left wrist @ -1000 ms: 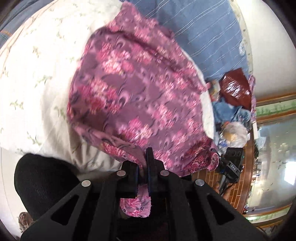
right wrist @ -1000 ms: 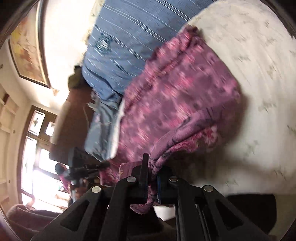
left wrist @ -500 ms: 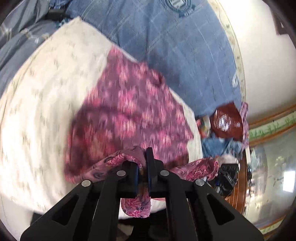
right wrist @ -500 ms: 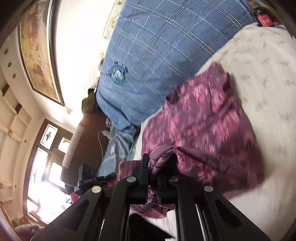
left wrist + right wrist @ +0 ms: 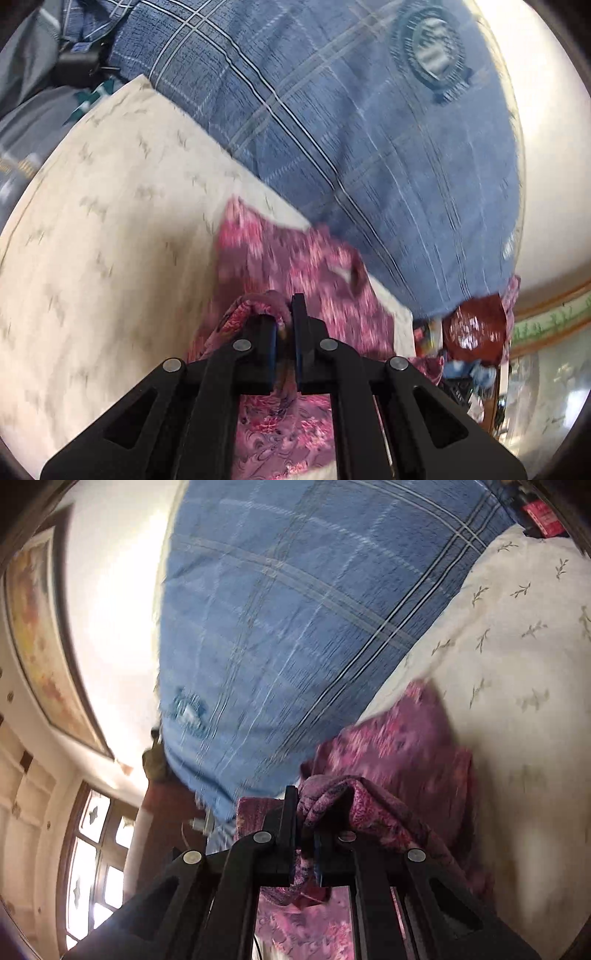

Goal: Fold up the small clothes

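A small purple-pink floral garment (image 5: 295, 266) lies on a cream sheet with a leaf print (image 5: 110, 221), its far edge close to a blue plaid pillow (image 5: 369, 129). My left gripper (image 5: 286, 325) is shut on a bunched near edge of the garment, which folds over toward the far edge. In the right wrist view the same garment (image 5: 402, 746) lies beside the blue pillow (image 5: 295, 609), and my right gripper (image 5: 304, 812) is shut on another bunch of its edge. Cloth hangs down beneath both grippers. The picture is blurred.
A dark red shiny bag (image 5: 476, 325) and mixed clutter sit past the bed's right edge. A black strap clip (image 5: 77, 66) lies at the far left by grey cloth. In the right wrist view a framed picture (image 5: 44, 638) hangs above a window (image 5: 92, 867).
Both grippers have carried the garment's near edge forward toward the blue pillow, doubling the cloth over itself. Much less of the garment shows spread out ahead, and the pillow looms larger.
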